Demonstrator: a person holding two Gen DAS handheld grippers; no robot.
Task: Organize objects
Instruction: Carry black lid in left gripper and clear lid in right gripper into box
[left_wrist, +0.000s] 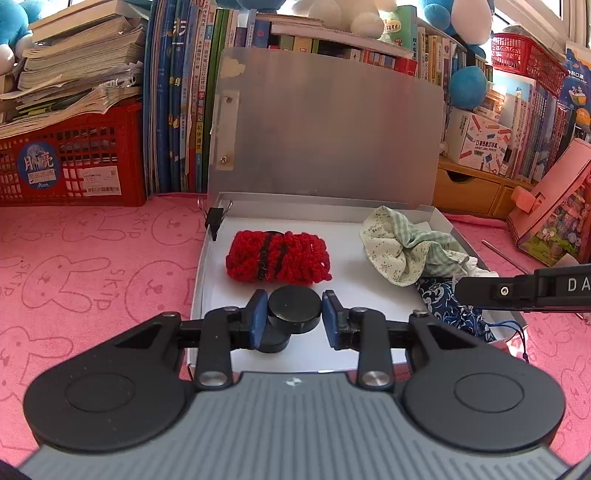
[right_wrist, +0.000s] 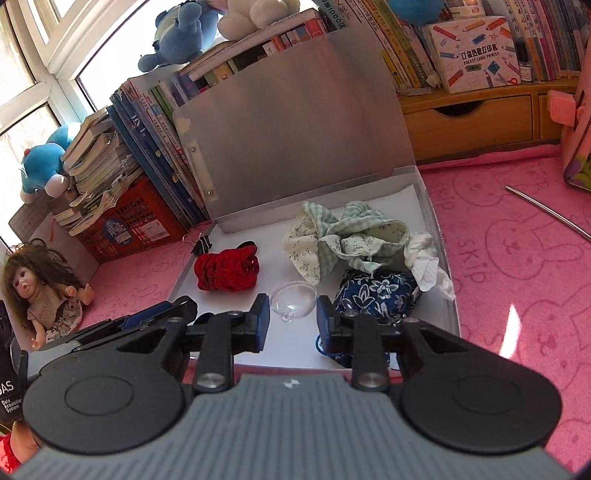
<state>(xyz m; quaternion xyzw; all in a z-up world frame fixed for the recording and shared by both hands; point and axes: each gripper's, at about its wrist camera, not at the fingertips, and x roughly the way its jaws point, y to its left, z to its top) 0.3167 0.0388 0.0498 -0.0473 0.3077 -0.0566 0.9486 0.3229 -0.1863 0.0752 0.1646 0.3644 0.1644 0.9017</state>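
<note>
An open silver box (left_wrist: 439, 225) with its lid up lies on the pink cloth. Inside lie a red knitted piece (left_wrist: 277, 260), a green-and-white cloth pouch (left_wrist: 399, 247) and a blue floral pouch (left_wrist: 443, 301). My left gripper (left_wrist: 294, 314) is open around a black round puck (left_wrist: 293, 308) over the box's front; the right pad stands slightly apart from it. In the right wrist view, my right gripper (right_wrist: 291, 323) is open just behind a clear plastic half-dome (right_wrist: 293, 300) on the box floor, between the red piece (right_wrist: 227, 271) and the blue pouch (right_wrist: 376, 295).
A black binder clip (left_wrist: 216, 218) sits on the box's left rim. Stacked books in a red crate (left_wrist: 74, 162) and upright books stand behind. A doll (right_wrist: 40, 288) lies left. A metal rod (right_wrist: 546, 212) and pink box (left_wrist: 554, 218) lie right.
</note>
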